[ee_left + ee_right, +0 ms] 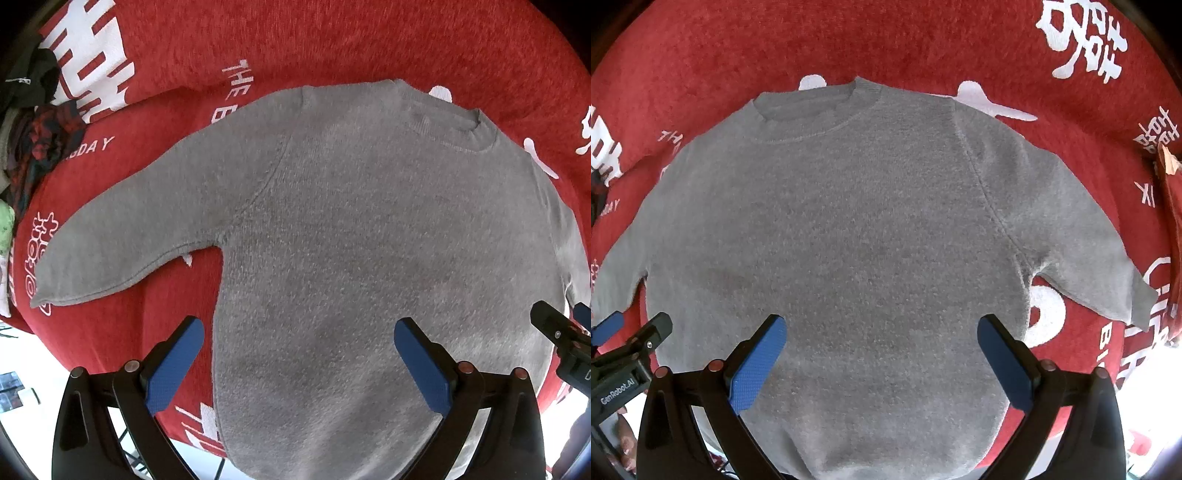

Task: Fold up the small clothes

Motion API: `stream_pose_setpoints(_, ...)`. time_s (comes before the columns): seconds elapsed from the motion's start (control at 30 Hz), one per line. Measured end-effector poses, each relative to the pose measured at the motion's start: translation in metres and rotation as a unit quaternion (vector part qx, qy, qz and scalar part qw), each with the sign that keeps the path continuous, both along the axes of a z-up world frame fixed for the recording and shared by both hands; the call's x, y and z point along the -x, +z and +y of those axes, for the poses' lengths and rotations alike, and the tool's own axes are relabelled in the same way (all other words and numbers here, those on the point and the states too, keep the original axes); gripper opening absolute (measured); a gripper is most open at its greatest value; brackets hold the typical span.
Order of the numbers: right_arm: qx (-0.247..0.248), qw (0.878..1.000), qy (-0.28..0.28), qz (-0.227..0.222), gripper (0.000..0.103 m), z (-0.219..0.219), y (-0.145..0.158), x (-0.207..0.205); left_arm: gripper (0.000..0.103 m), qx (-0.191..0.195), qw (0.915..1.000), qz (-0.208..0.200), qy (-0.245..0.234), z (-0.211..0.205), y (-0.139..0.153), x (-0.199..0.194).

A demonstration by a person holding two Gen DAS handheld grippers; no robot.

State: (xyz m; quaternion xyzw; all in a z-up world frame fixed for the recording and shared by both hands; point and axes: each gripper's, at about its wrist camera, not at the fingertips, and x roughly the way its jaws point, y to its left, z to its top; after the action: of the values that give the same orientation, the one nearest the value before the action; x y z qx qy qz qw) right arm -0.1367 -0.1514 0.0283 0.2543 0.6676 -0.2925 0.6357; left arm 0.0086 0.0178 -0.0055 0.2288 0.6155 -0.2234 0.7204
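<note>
Red fleece blanket (332,40) with large white lettering and characters covers the whole work surface and fills most of both views. Its near edge drops away to a bright, pale floor at the bottom corners.

Spread flat on the blanket lies a grey knitted sweater (369,240), front up, with its round neckline (812,110) toward the far side and its hem toward the camera, hanging over the near edge of the blanket. One sleeve (122,240) reaches out to the left in the left wrist view, lying flat with its cuff near the blanket's left edge. The other sleeve (1082,236) angles out and downward to the right in the right wrist view.

At the far left of the blanket sits a heap of other clothes (40,147), dark, with a red and dark plaid piece; details are hard to make out.

The left gripper (299,339) hangs above the lower left part of the sweater, its blue-padded fingers (173,365) spread wide, holding nothing. One finger is over red blanket, the other over grey knit.

The right gripper (881,336) hangs above the lower middle of the sweater, its fingers (757,365) likewise spread wide and empty. Each gripper shows at the edge of the other's view.
</note>
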Motion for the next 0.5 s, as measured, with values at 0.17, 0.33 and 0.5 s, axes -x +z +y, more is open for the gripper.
stream_pose_setpoints(0.17, 0.001, 1.0, -0.003, 0.001, 0.103, 0.0, 0.002, 0.002, 0.103, -0.006, 1.0, 0.0, 0.001, 0.002, 0.0, 0.0)
stream_pose_setpoints(0.33, 0.001, 1.0, 0.002, -0.001, 0.103, 0.002, 0.002, 0.001, 0.103, 0.0, 1.0, 0.0, 0.005, 0.007, 0.0, -0.002)
stream_pose_setpoints(0.5, 0.001, 1.0, 0.009, -0.002, 0.103, 0.009, 0.002, -0.001, 0.103, 0.016, 0.9997, 0.008, 0.017, 0.018, 0.0, -0.008)
